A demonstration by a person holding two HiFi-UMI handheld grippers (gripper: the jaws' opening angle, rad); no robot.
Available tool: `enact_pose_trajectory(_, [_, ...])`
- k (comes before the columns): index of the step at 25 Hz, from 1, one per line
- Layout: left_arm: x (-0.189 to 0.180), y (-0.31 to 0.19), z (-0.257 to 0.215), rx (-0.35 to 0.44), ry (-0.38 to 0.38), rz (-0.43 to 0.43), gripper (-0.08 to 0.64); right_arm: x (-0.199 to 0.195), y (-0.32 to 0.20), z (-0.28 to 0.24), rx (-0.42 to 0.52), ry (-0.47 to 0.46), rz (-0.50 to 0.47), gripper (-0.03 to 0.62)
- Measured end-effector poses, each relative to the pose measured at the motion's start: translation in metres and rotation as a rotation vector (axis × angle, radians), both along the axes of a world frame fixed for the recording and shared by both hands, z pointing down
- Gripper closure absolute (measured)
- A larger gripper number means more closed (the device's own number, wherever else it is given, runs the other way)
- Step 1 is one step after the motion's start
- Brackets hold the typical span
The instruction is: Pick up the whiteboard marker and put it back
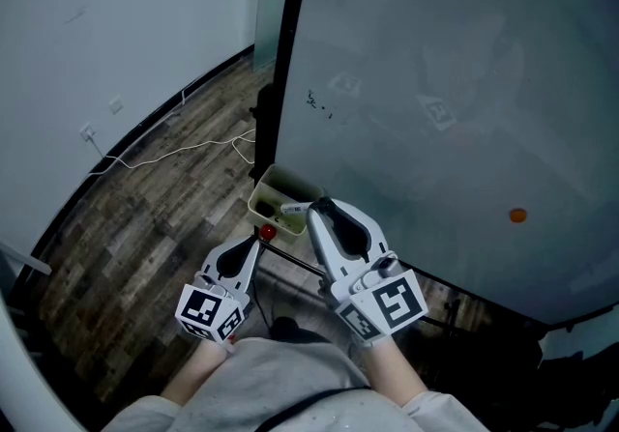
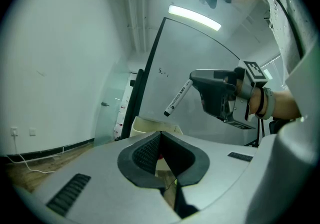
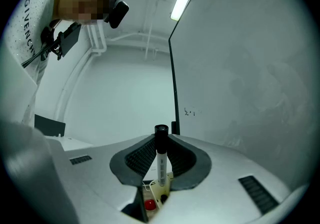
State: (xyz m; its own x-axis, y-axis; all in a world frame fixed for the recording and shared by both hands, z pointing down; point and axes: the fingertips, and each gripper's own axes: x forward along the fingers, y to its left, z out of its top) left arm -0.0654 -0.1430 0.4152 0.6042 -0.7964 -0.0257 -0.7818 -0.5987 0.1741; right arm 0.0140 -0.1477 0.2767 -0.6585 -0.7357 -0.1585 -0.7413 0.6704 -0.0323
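Large grey whiteboard (image 1: 435, 82) is standing behind. Jaws of the right gripper (image 1: 321, 210) are clenching the white, black-capped whiteboard marker (image 3: 161, 160) by its barrel, over a cream plastic tray (image 1: 267, 190). The left gripper (image 1: 255, 243) is resting closed, empty. Marker is likely handling light, rigid, slippery.

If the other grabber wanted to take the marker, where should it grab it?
Probably the bare white barrel of the whiteboard marker, between its black cap and the right gripper, which pinches its tail end. The marker is long, thin and slanted, so the left gripper, shut now, should open and come from the side, jaws across the barrel.
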Motion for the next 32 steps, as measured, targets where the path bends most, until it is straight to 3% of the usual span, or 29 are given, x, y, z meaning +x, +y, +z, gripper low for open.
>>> enact_pose_trajectory(32, [-0.002,-0.009,-0.017,0.031,0.015,0.003,0.545,0.001,-0.005,0.007,-0.02,-0.001,0.001,0.514])
